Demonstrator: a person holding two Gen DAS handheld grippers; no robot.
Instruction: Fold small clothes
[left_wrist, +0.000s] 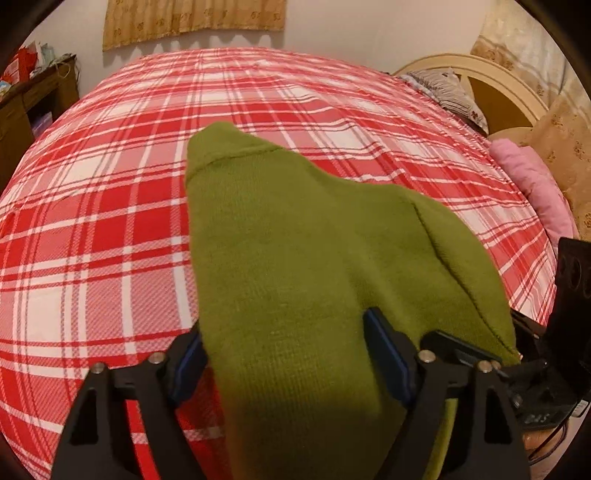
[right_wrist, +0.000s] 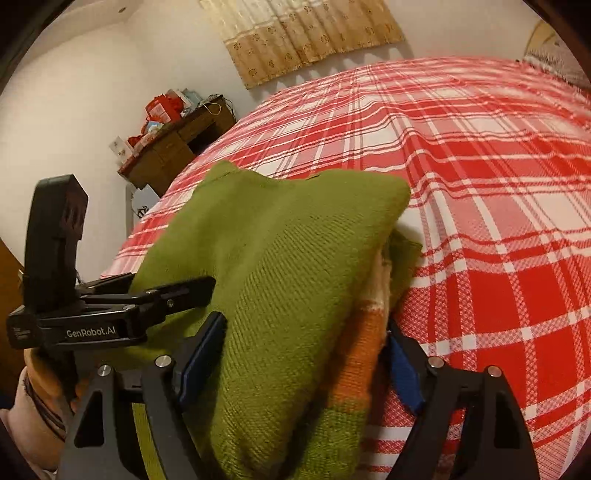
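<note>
Closest to the left wrist camera, the left gripper (left_wrist: 284, 365) stands with its black fingers and blue pads spread wide; the green knitted garment (left_wrist: 295, 258) lies between them, its cloth running over the near pad (left_wrist: 388, 358) on one side and along the other pad, but whether the pads press on it cannot be told; the gap looks loose rather than clamped. The garment stretches away from the camera across the red and white plaid bedspread (left_wrist: 110, 221), narrowing to a ribbed end towards the middle of the bed; a seam runs down its right-hand part.

In the right wrist view the right gripper (right_wrist: 303, 354) is likewise well open; the folded bulk of the garment (right_wrist: 280, 266) sits between its fingers, with an orange and cream striped layer (right_wrist: 362, 332) showing at the folded edge beside the far pad; a firm hold cannot be confirmed here either. The left gripper's body (right_wrist: 92, 317) appears just beside the garment at the left of this view, with the person's hand (right_wrist: 33, 402) under it.

Around the bed: a wooden cabinet (right_wrist: 173, 147) heaped with red packages against the wall; a patterned curtain (right_wrist: 303, 33) above; a pink pillow (left_wrist: 532, 184) and a cream headboard (left_wrist: 491, 74) at the right.
</note>
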